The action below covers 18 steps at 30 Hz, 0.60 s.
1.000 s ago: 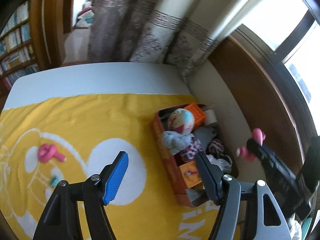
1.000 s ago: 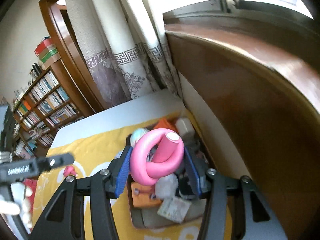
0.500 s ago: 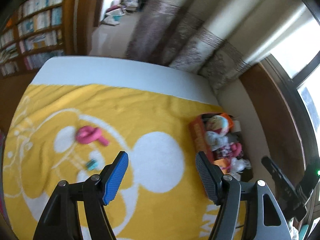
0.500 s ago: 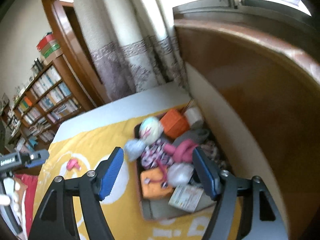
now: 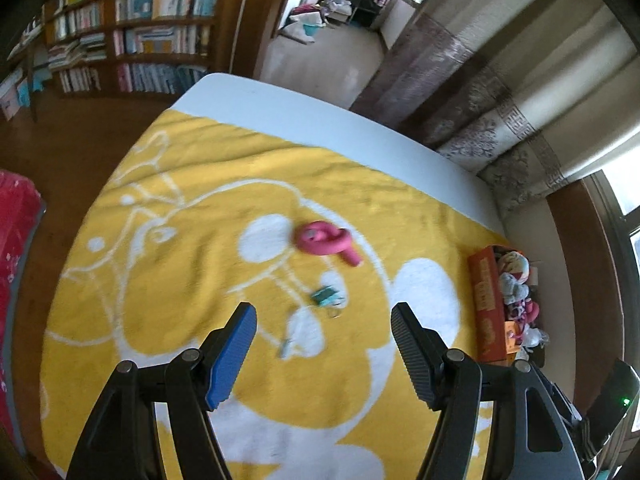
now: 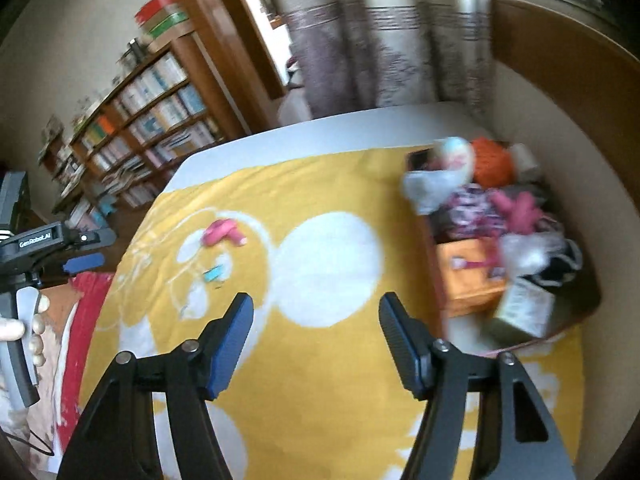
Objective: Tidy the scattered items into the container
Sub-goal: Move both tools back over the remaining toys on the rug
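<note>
A pink knotted foam toy (image 5: 326,241) lies on the yellow blanket (image 5: 192,264), ahead of my open, empty left gripper (image 5: 322,330). A small teal clip (image 5: 325,295) and a tiny pale item (image 5: 286,346) lie nearer to it. The orange container (image 5: 485,304) stands at the right edge, full of toys. In the right wrist view my right gripper (image 6: 316,322) is open and empty above the blanket, left of the container (image 6: 468,280). The container holds a second pink toy (image 6: 520,210). The pink toy (image 6: 222,233) and teal clip (image 6: 214,273) show far left.
The left gripper's handle and a hand (image 6: 24,320) show at the left edge. A red cloth (image 5: 16,248) lies beside the blanket. Bookshelves (image 5: 132,40), curtains (image 5: 500,92) and a wooden window ledge (image 6: 568,80) ring the bed.
My right gripper opened and let the pink toy drop into the container, then swung left. My left gripper swung left from the container toward the pink toy and teal clip.
</note>
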Motion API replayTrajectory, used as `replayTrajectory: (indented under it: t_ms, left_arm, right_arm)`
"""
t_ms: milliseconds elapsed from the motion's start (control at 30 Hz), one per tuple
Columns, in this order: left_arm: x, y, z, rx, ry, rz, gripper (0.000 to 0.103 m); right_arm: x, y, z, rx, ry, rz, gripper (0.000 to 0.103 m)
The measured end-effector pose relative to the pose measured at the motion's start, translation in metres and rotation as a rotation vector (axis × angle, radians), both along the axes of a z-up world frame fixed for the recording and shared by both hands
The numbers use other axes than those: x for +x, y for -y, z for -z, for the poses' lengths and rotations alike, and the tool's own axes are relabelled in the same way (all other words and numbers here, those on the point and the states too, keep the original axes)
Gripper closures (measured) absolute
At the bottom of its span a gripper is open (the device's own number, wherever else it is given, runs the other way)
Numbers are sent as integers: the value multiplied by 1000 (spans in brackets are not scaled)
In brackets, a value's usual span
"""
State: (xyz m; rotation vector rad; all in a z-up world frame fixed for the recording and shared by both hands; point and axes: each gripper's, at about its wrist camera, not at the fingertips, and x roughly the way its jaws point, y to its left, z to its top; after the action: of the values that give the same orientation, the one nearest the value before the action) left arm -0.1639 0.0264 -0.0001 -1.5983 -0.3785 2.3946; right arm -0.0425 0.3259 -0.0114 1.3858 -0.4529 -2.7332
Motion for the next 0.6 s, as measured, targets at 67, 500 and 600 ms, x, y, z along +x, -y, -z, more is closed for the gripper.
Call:
replayTrajectory:
  t_ms: [67, 500, 600]
  left_arm:
    - [2, 14, 1, -5, 3, -11, 32]
    - [5, 97, 22, -19, 56, -42, 32]
    - [2, 111, 29, -20, 71, -40, 32]
  right_arm:
    - [-6, 20, 1, 0, 0, -34, 35]
    - [-48, 127, 41, -7, 97, -174, 42]
    - [-60, 148, 54, -7, 132, -190, 49]
